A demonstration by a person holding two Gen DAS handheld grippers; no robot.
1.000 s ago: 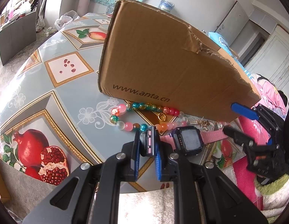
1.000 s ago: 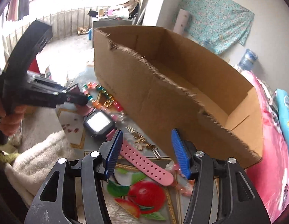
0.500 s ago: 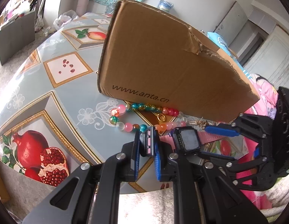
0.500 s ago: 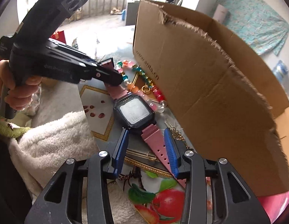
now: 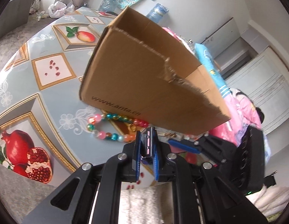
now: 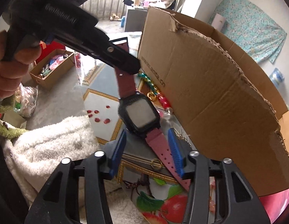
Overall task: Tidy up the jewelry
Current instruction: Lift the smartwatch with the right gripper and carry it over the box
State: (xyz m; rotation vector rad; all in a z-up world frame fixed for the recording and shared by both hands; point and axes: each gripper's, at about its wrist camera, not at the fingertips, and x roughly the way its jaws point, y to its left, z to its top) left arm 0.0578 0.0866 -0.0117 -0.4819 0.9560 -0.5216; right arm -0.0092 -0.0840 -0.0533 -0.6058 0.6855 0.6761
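My left gripper (image 5: 146,137) is shut on one pink strap end of a watch (image 5: 148,145) and holds it lifted off the table. In the right wrist view the watch (image 6: 139,116) hangs below the left gripper (image 6: 125,63), black face toward me. My right gripper (image 6: 147,140) is open, its blue pads on either side of the lower pink strap, not closed on it. The open cardboard box (image 5: 153,74) stands just behind, also seen in the right wrist view (image 6: 219,102). A coloured bead bracelet (image 5: 111,125) and a thin gold chain (image 5: 168,134) lie at the box's foot.
The table (image 5: 42,74) has a fruit-print cloth. A white fluffy towel (image 6: 51,141) lies at its near edge. Pink bedding (image 5: 245,112) is behind the box. A smaller box of clutter (image 6: 51,69) sits on the floor.
My left gripper has lifted the watch off the table by its strap. My right gripper moved in until its open pads flank the lower strap.
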